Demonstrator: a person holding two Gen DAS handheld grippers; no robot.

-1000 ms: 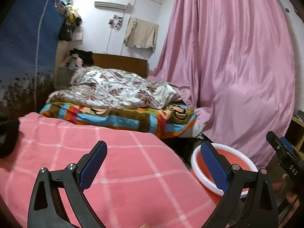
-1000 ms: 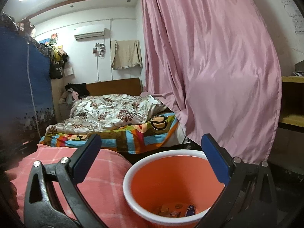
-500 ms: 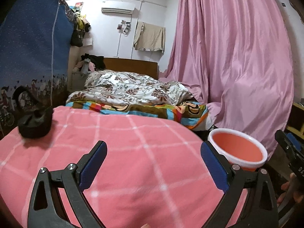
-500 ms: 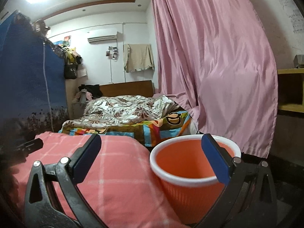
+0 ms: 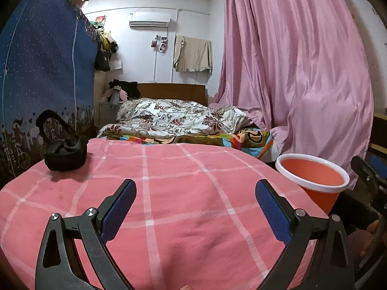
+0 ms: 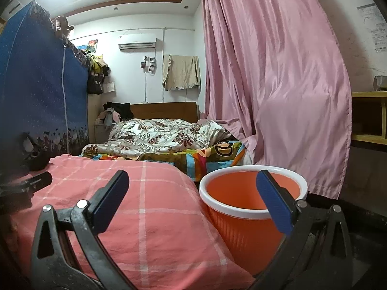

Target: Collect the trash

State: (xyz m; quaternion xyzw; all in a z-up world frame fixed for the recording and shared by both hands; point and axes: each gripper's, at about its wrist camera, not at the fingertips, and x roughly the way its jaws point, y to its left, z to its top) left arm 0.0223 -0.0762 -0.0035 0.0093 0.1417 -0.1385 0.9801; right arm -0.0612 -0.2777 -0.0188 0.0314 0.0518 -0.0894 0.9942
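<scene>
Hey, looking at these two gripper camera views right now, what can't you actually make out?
- Contents of the orange bin: both views look across its rim, so its bottom is hidden.
- Black object on the pink checked cover: dark, unclear what it is; in the right wrist view it sits blurred at the left edge.
- Paper on the right wall: print too small to read.
- Floor beside the bin: dark, partly blocked by the right gripper.

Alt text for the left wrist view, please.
The open, empty left gripper hovers over a pink checked blanket, with a black pouch at far left and an orange bin beside the blanket at right.
</scene>
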